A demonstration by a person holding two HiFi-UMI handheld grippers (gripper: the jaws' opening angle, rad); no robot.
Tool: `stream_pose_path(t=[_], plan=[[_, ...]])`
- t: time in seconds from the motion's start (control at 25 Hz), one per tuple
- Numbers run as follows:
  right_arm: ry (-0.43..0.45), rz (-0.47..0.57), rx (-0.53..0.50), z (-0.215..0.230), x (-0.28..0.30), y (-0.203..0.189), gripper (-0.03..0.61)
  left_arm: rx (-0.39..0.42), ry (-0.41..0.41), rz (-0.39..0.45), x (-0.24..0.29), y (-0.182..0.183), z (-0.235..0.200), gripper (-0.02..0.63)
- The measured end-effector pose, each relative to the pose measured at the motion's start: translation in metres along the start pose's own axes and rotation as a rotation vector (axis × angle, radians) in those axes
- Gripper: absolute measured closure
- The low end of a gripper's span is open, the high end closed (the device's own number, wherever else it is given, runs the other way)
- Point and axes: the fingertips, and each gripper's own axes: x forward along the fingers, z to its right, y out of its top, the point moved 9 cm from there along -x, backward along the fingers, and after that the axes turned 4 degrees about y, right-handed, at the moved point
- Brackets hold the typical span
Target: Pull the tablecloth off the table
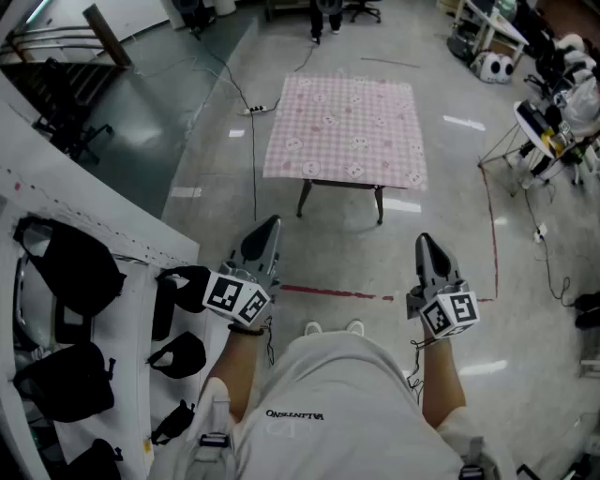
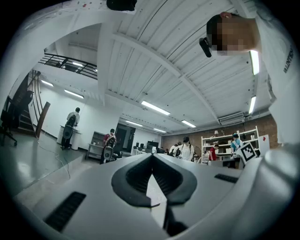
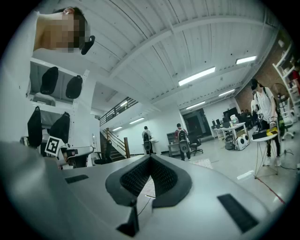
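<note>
Head view: pink checked tablecloth (image 1: 345, 127) lay flat on a small dark-legged table (image 1: 304, 197), draped over all visible edges. The table stood well ahead of the person, out of reach of both grippers. Nothing sat on the cloth.

Left gripper (image 1: 271, 225) and right gripper (image 1: 424, 241) were held low in front of the person's torso, pointing toward the table, with the marker cubes (image 1: 234, 297) facing up. Left gripper view: jaws were pressed together at the tips with nothing between them. Right gripper view: same, tips were touching and nothing was pinched.

The floor (image 1: 216, 169) was glossy grey concrete with light reflections. A red tape line (image 1: 337, 292) ran across it between the person's white shoes (image 1: 334, 328) and the table, and a second red line (image 1: 491, 225) ran up the right side. A black cable (image 1: 254, 159) led from a power strip (image 1: 258, 110) just beside the table's far left corner.

A white rack (image 1: 141, 309) with black gear hung on it stood at the person's left. Cluttered workbenches (image 1: 553, 112) were at far right. Another person's legs (image 1: 326, 19) showed at the far end of the room.

The gripper views showed a white beamed ceiling (image 2: 154, 56) with strip lights, a staircase (image 3: 115, 140), shelving (image 2: 225, 145), and several people standing far off.
</note>
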Motion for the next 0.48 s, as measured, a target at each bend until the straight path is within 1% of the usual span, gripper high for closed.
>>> stream_pose_path(t=[0.28, 0.48], plan=[[-0.006, -0.008, 0.012, -0.0037, 0.0006, -0.0037, 0.569, -0.001, -0.001, 0.003, -0.0039, 0.0009, -0.0045, 0.612], [-0.003, 0.002, 0.009, -0.0067, 0.0028, -0.0051, 0.568, -0.011, -0.02, 0.003, -0.003, -0.0004, -0.0051, 0.612]])
